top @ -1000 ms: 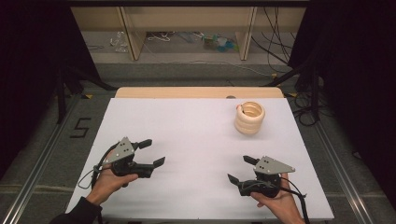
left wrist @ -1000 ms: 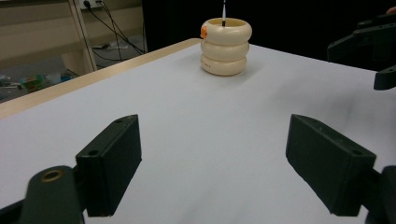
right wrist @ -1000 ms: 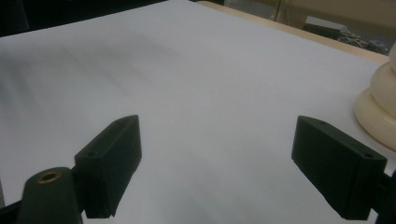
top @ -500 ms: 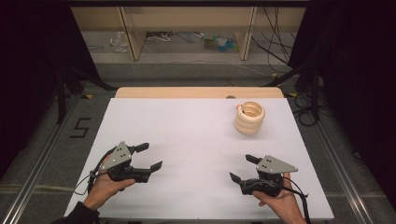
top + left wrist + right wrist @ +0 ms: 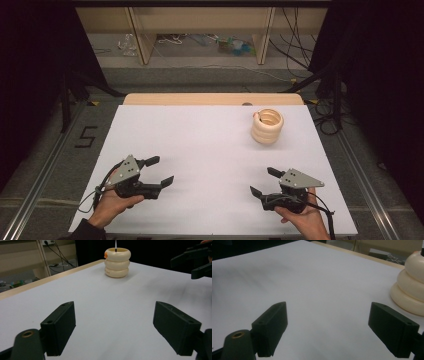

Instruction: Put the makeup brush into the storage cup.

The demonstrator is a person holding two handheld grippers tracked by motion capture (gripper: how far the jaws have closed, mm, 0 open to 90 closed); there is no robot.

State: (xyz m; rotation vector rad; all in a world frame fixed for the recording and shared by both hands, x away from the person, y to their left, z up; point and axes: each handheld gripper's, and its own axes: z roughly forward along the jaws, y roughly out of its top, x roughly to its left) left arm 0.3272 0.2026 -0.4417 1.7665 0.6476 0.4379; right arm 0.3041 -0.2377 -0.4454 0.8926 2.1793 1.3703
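Where the white bench (image 5: 210, 150) runs bare between them, left gripper (image 5: 159, 171) and right gripper (image 5: 262, 181) rest low, jaws spread, nothing held. Cream ring stack (image 5: 267, 126) stands upright well ahead of the right gripper, near the bench's far edge, three rings, axis vertical, thin pin (image 5: 115, 245) rising from its centre.

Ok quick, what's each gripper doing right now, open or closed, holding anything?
Left gripper: open, holding nothing, low over the white table.
Right gripper: open, holding nothing, well short of the cream ring stack.
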